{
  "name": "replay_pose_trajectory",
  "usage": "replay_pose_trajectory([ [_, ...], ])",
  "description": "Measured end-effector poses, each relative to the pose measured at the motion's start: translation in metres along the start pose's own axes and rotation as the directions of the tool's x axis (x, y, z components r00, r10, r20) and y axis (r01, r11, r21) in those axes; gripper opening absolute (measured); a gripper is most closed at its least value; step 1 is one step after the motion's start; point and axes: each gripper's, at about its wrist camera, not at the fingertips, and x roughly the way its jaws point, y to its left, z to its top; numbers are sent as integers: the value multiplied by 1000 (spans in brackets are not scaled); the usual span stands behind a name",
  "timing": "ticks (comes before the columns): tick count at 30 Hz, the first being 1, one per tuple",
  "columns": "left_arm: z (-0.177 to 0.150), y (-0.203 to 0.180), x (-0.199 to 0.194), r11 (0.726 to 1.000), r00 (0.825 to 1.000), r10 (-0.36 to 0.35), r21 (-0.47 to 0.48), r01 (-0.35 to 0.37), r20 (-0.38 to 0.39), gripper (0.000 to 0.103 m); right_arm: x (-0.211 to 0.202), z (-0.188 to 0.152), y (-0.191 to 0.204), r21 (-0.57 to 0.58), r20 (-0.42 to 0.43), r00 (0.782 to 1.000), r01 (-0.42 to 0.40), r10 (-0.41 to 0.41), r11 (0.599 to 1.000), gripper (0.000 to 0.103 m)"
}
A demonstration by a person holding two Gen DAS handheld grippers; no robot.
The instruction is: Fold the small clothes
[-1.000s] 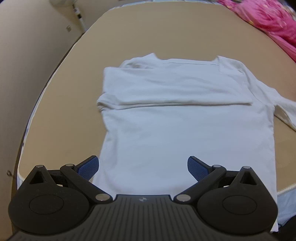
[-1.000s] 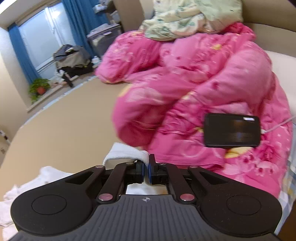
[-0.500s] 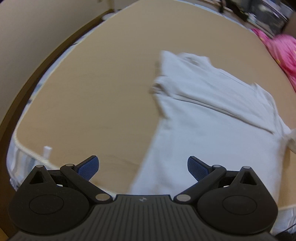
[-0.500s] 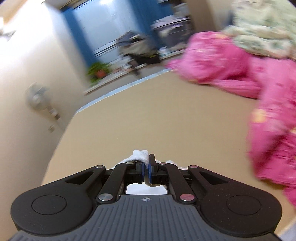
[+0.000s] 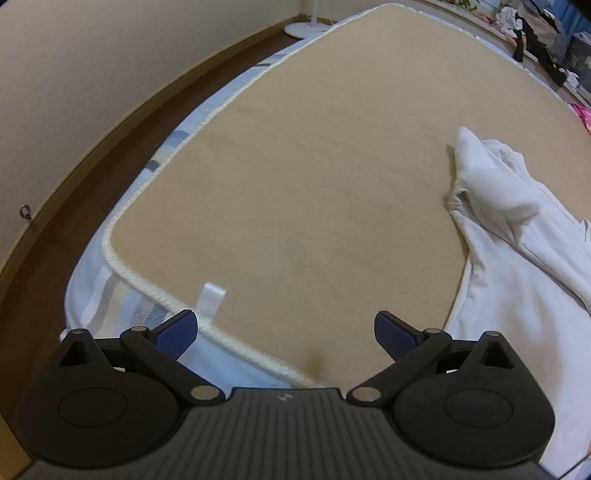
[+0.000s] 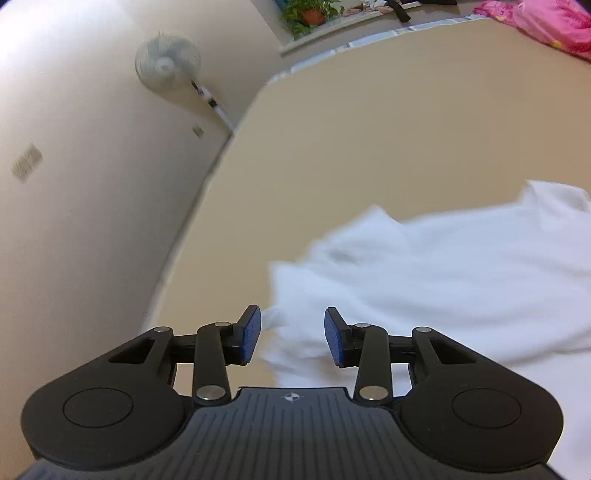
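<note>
A white long-sleeved shirt [image 5: 517,258] lies on the tan bed cover [image 5: 314,166], at the right edge of the left wrist view, with a sleeve folded across it. My left gripper [image 5: 286,332] is open and empty above the bed's near left corner, to the left of the shirt. In the right wrist view the shirt [image 6: 443,266] is blurred and spreads to the right. My right gripper [image 6: 291,336] is open just above the shirt's left edge and holds nothing.
The bed's piped edge [image 5: 155,291] and a white tag [image 5: 210,299] lie near the left gripper, with dark floor and wall to the left. A wall fan [image 6: 166,62], a potted plant [image 6: 306,13] and a pink duvet [image 6: 546,18] are at the far side.
My right gripper swung left over the shirt and opened, letting go of the white sleeve. My left gripper swung left, away from the shirt, towards the bed's corner, still open.
</note>
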Motion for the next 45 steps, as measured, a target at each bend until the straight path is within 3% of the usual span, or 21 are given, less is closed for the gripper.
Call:
replay_pose_trajectory([
  [3, 8, -25, 4, 999, 1000, -10, 54, 9, 21, 102, -34, -28, -56, -48, 39, 988, 149, -148, 988, 45],
  [6, 20, -55, 7, 995, 998, -42, 89, 38, 46, 102, -72, -46, -117, -50, 103, 942, 326, -320, 944, 47],
  [8, 30, -74, 10, 991, 996, -73, 116, 67, 50, 102, -90, -52, -153, -11, 109, 913, 396, -392, 918, 48],
  [13, 60, -109, 24, 977, 986, -167, 141, 163, 19, 102, -102, -52, -191, 64, 121, 912, 387, -392, 920, 48],
  [15, 75, -122, 34, 975, 985, -173, 138, 172, -4, 102, -101, -43, -202, 82, 164, 896, 405, -413, 911, 48],
  [20, 102, -153, 73, 965, 973, -206, 145, 219, -102, 102, -62, -22, -221, 120, 173, 875, 436, -451, 892, 48],
  [22, 112, -163, 97, 958, 956, -232, 130, 257, -179, 102, -36, -15, -230, 116, 142, 877, 445, -458, 888, 50],
  [24, 123, -169, 119, 950, 926, -277, 71, 304, -256, 102, -12, -8, -235, 109, 113, 875, 459, -470, 881, 55],
  [27, 139, -171, 132, 936, 901, -348, -38, 350, -259, 101, 9, 1, -243, 124, 101, 865, 480, -492, 869, 59],
  [28, 143, -171, 131, 928, 895, -370, -58, 368, -247, 93, 12, 3, -246, 126, 98, 870, 471, -484, 873, 52],
  [29, 148, -173, 129, 923, 893, -383, -59, 381, -236, 63, 15, 5, -249, 116, 102, 880, 453, -464, 884, 22],
  [30, 152, -177, 126, 928, 901, -367, -31, 371, -231, 45, 14, 6, -248, 82, 117, 887, 440, -447, 894, 8],
  [31, 157, -183, 122, 943, 923, -317, 28, 330, -220, 11, 11, 6, -247, 44, 131, 881, 454, -455, 890, 7],
  [33, 165, -188, 113, 942, 935, -297, 100, 320, -192, 10, -4, 6, -248, 22, 180, 882, 440, -436, 898, 4],
  [34, 170, -189, 109, 940, 941, -293, 126, 316, -171, 5, -11, 7, -254, 41, 192, 885, 425, -425, 904, 1],
  [38, 198, -201, 99, 946, 971, -229, 219, 237, -62, 6, -29, 11, -299, 161, 193, 853, 460, -484, 873, 0],
  [40, 208, -207, 105, 950, 980, -192, 241, 200, -56, 8, -28, 8, -318, 214, 141, 861, 455, -488, 865, 0],
  [42, 209, -212, 110, 945, 980, -187, 263, 197, -65, 12, -35, 4, -321, 251, 139, 890, 393, -434, 885, 4],
  [43, 207, -215, 112, 942, 983, -174, 281, 183, -54, 21, -38, 3, -317, 256, 157, 899, 362, -408, 896, 6],
  [44, 204, -218, 115, 940, 988, -148, 302, 155, -46, 49, -41, 3, -310, 242, 179, 908, 333, -379, 911, 19],
  [45, 202, -218, 121, 939, 991, -119, 317, 130, -52, 67, -42, 4, -303, 225, 193, 912, 317, -361, 921, 30],
])
